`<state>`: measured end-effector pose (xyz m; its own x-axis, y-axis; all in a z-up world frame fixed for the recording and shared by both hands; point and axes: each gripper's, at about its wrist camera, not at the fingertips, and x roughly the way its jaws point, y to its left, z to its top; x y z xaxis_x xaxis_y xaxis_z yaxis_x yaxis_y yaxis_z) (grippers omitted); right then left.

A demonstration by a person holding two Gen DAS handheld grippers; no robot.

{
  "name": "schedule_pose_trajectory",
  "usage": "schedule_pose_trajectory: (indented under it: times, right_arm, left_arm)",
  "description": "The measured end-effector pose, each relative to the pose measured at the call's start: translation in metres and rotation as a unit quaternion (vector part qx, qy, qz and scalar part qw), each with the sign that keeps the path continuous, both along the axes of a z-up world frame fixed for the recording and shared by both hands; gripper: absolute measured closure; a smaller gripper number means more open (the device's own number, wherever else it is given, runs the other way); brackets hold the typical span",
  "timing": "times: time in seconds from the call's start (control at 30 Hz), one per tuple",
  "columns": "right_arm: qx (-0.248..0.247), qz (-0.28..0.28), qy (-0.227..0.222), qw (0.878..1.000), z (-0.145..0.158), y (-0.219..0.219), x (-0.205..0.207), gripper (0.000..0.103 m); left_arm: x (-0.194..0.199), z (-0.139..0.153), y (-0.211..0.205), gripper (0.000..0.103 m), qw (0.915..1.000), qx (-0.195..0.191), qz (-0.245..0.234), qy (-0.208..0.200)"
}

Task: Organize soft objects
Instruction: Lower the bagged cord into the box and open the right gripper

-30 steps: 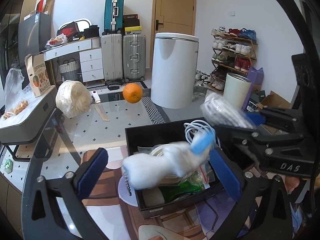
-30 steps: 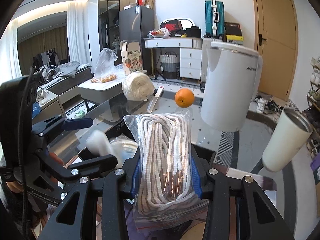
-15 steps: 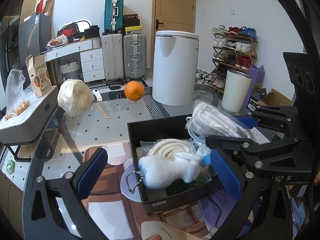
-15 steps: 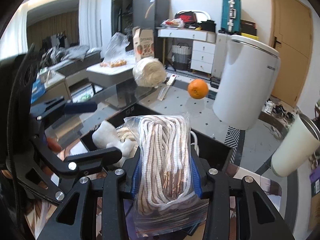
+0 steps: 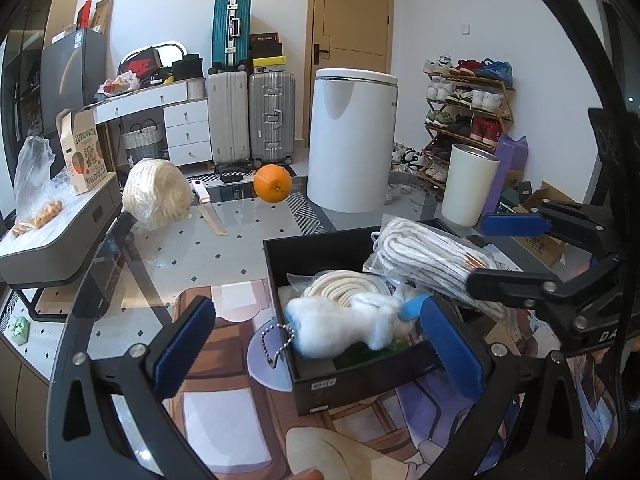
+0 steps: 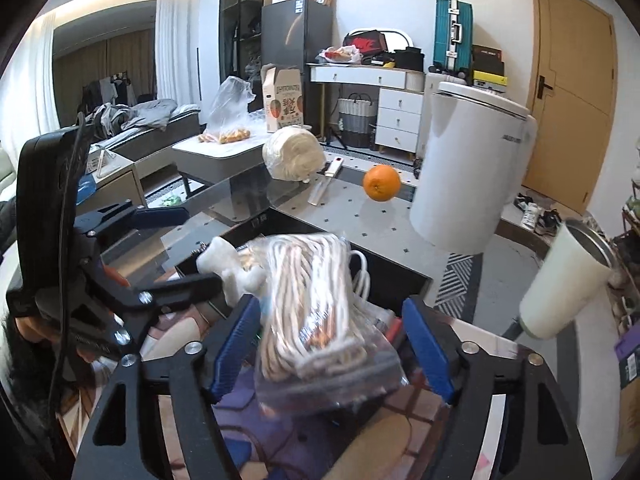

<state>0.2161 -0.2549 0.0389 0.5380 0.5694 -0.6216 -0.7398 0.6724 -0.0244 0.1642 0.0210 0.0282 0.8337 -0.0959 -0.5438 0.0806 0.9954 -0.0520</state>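
A black open box [image 5: 332,386] sits on the glass table and also shows in the right wrist view [image 6: 394,270]. A white plush toy [image 5: 340,326] with a bead chain lies on its near-left rim, on top of a coiled white rope [image 5: 340,286]. A clear bag of white laces [image 5: 432,258] lies over the box's right side, blurred in the right wrist view [image 6: 316,296], between my right fingers without being pinched. My left gripper [image 5: 316,350] is open, in front of the box. My right gripper [image 6: 332,350] is open, wide around the bag.
An orange [image 5: 272,183], a wrapped white bundle [image 5: 157,194] and a knife [image 5: 208,210] lie on the far side of the table. A white bin [image 5: 352,146] and a cream cup [image 5: 470,186] stand behind. A grey tray [image 5: 60,240] stands at left.
The plush toy dropped from the air into the box. My right gripper moved down over the box, opened and let go of the lace bag, which now rests on the box.
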Motion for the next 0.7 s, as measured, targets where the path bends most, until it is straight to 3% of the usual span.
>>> schedule_pose_trajectory:
  times: [0.2, 0.23, 0.3, 0.33, 0.43, 0.7]
  right_arm:
    - [-0.007, -0.015, 0.005, 1.000, -0.011, -0.004, 0.003, 0.028]
    - [-0.006, -0.012, 0.008, 1.000, -0.012, -0.002, 0.004, 0.037]
    - [-0.009, -0.007, 0.004, 1.000, -0.015, 0.004, 0.004, 0.043]
    - [-0.010, -0.002, 0.004, 1.000, -0.015, 0.008, 0.005, 0.051]
    - [-0.012, 0.017, 0.003, 1.000, -0.014, 0.019, 0.004, 0.057]
    - [-0.019, 0.051, 0.008, 0.998, -0.020, 0.044, 0.009, 0.058]
  left_arm:
    - [-0.009, 0.000, 0.005, 0.000, 1.0000, -0.003, 0.008, -0.002]
    - [-0.012, -0.001, 0.006, 0.000, 0.9999, -0.004, 0.010, -0.002]
    - [-0.014, 0.000, 0.007, 0.000, 0.9999, -0.005, 0.012, -0.002]
    - [-0.015, -0.001, 0.008, 0.000, 0.9999, -0.004, 0.014, -0.002]
    - [-0.019, -0.002, 0.010, 0.000, 0.9999, -0.003, 0.016, -0.002]
    - [-0.020, -0.003, 0.011, 0.000, 0.9998, -0.003, 0.018, -0.001]
